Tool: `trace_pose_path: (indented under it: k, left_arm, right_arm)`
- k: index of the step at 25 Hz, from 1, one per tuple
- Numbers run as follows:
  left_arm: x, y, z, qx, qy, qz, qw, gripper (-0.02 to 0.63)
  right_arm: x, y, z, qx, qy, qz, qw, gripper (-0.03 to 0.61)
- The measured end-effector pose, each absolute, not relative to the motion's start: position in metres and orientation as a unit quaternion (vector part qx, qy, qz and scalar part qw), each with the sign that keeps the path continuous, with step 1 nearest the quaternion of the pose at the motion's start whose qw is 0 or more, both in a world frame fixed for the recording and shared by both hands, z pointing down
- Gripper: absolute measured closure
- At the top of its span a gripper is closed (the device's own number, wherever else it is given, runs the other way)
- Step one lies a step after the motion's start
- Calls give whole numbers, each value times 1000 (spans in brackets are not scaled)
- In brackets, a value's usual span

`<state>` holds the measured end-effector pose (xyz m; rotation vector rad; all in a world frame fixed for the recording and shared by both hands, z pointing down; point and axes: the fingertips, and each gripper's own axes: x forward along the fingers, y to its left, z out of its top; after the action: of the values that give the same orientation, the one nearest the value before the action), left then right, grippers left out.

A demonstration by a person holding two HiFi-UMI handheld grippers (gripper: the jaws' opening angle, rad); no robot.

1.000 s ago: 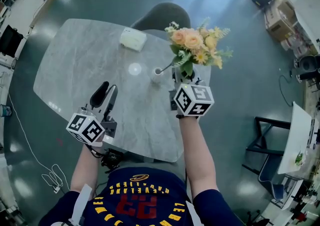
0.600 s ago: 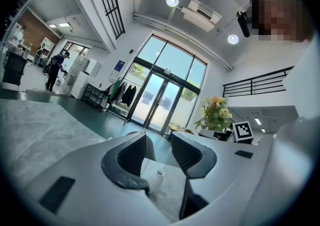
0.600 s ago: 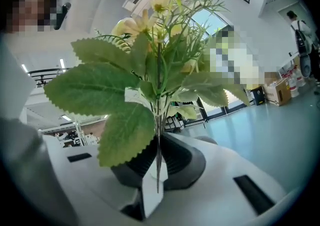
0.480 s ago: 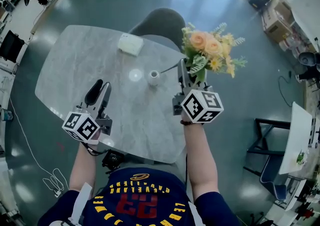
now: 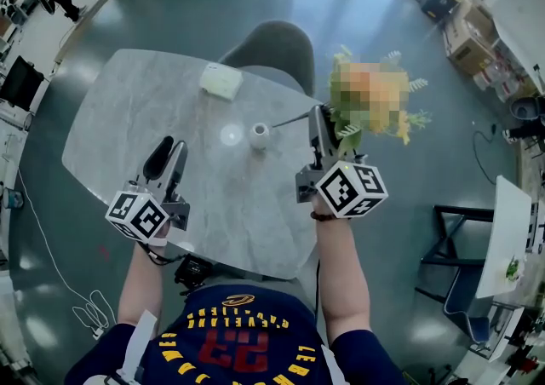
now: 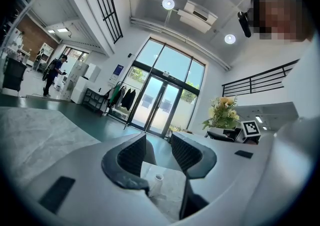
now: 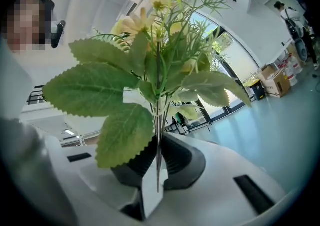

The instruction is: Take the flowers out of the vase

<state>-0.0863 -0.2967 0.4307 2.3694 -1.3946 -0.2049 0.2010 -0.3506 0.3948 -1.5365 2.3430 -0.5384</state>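
Observation:
My right gripper is shut on the stems of a bunch of orange and yellow flowers with green leaves. It holds them in the air past the table's right edge, clear of the vase. In the right gripper view the thin stems are pinched between the dark pads, and the leaves fill the picture. The small white vase stands upright on the grey marble table. My left gripper is open with nothing in it at the table's near left. Its jaws frame the distant vase.
A white box lies at the table's far side, with a grey chair behind it. A pale round spot shows left of the vase. A dark chair stands at the right, and cables lie on the floor at the left.
My right gripper has carried the flowers up and to the right, away from the vase and beyond the table edge. The left gripper has risen slightly and stayed open.

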Motion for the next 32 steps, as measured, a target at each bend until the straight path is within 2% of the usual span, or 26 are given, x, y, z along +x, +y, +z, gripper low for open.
trace_pose_path:
  k: [32]
  left_arm:
    - [-95,-309,437,843,-494,-73,199,453]
  right_arm:
    - [208,-354,389,-541,800,-196,169,545]
